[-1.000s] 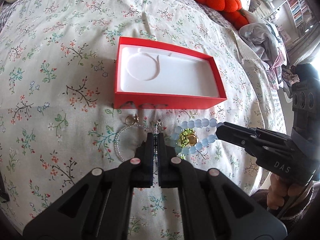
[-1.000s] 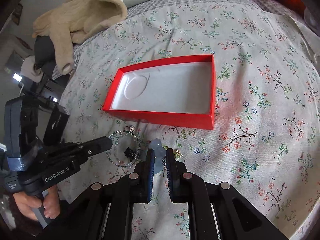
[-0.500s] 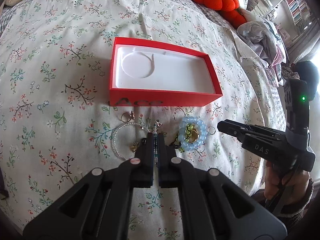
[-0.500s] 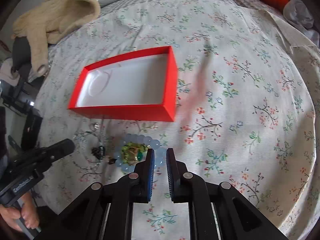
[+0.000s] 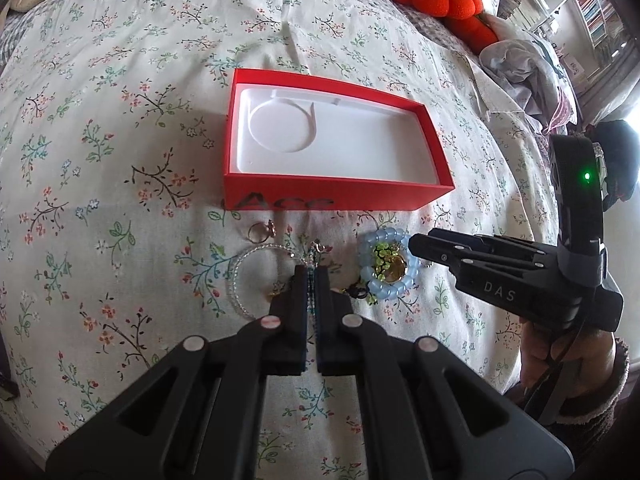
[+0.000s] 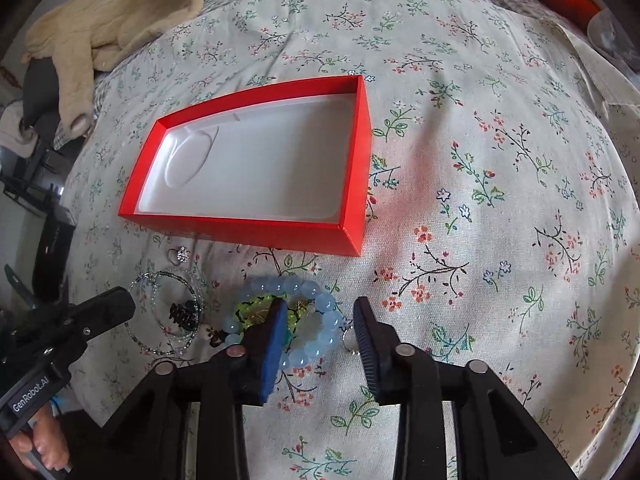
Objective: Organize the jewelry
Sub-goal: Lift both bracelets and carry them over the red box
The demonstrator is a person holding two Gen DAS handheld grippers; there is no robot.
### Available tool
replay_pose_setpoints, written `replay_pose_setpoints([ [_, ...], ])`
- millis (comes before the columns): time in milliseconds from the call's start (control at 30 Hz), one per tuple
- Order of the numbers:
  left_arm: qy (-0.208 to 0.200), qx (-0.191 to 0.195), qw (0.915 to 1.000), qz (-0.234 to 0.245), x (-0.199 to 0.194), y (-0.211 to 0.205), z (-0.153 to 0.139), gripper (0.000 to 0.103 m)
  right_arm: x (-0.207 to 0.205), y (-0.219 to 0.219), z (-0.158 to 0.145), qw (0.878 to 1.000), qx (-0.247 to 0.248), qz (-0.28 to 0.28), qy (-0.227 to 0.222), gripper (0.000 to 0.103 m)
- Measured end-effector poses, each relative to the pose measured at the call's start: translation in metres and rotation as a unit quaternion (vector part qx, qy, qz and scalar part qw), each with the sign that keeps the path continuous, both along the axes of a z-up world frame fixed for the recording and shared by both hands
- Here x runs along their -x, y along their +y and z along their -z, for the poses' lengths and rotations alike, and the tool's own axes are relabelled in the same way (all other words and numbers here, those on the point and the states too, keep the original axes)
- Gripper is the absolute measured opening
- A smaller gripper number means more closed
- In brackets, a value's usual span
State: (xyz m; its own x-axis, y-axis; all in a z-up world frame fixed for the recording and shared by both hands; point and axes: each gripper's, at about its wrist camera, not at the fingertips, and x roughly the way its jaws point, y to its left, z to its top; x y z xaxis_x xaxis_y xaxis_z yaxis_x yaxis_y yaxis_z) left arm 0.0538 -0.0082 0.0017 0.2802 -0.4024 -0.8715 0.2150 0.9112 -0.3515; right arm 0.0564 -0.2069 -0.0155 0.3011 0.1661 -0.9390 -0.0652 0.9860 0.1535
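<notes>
**Two grippers over the jewelry, box not yet loaded**

Several pieces lie on the floral bedspread (image 6: pixel 500 184), just in front of the near wall of the red box (image 6: pixel 248 232), whose white liner shows nothing in it. The blue bead bracelet (image 6: pixel 320 320) lies flat, ringing a yellow-green brooch-like piece (image 6: pixel 256 308). To its left sits a clear bead bracelet (image 5: pixel 236 284), with a small ring (image 5: pixel 260 232) between it and the box.

Right gripper (image 6: pixel 320 332): fingers wide apart, hanging over the blue bracelet. Its left finger (image 6: pixel 272 332) covers the inner piece and near beads; its right finger stands outside the ring of beads, beside a small metal loop (image 6: pixel 350 340). Contact with the beads cannot be told.

Left gripper (image 5: pixel 312 280): fingers nearly together, with a thin beaded strand (image 5: pixel 311 296) running in the narrow gap. It looks pinched, though true clamping is not certain.

Judgement: the step in hand is picking up the blue bracelet.
- Straddle one side of the bead ring only, not the whole ring plus the centre piece.
- Lower until the pads reach bead level, then squeeze; round beads may roll out of a shallow pinch.
- Avoid digging into the soft bedspread, which could bunch fabric in the grip.
- Lift straight up before moving over the box wall, and watch that the metal loop does not snag.
</notes>
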Motion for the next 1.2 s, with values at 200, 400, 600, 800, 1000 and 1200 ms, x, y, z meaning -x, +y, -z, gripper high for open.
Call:
replay_pose_setpoints([
  [200, 0.003, -0.001, 1.0, 0.0, -0.001, 0.001, 0.001, 0.004, 0.001, 0.003, 0.009, 1.0, 0.009, -0.004, 0.023, 0.022],
  [400, 0.005, -0.004, 1.0, 0.004, 0.0, 0.0, 0.004, 0.004, 0.009, 0.004, 0.016, 0.999, -0.001, -0.001, 0.04, 0.021],
  [600, 0.005, -0.005, 1.0, 0.003, 0.0, -0.002, 0.003, 0.004, 0.016, 0.0, 0.01, 0.999, -0.029, 0.009, 0.039, 0.021],
  [800, 0.005, -0.01, 0.9999, 0.003, -0.002, -0.003, 0.005, 0.004, 0.019, -0.005, 0.019, 0.996, -0.057, 0.026, 0.059, 0.021],
  [1000, 0.006, -0.012, 0.9999, 0.001, -0.001, -0.004, 0.007, 0.004, 0.011, -0.021, 0.029, 0.99, -0.104, 0.07, 0.063, 0.021],
  [1200, 0.002, -0.014, 0.9999, 0.001, -0.001, -0.002, 0.005, 0.004, 0.011, -0.018, 0.024, 0.993, -0.092, 0.069, 0.04, 0.012],
])
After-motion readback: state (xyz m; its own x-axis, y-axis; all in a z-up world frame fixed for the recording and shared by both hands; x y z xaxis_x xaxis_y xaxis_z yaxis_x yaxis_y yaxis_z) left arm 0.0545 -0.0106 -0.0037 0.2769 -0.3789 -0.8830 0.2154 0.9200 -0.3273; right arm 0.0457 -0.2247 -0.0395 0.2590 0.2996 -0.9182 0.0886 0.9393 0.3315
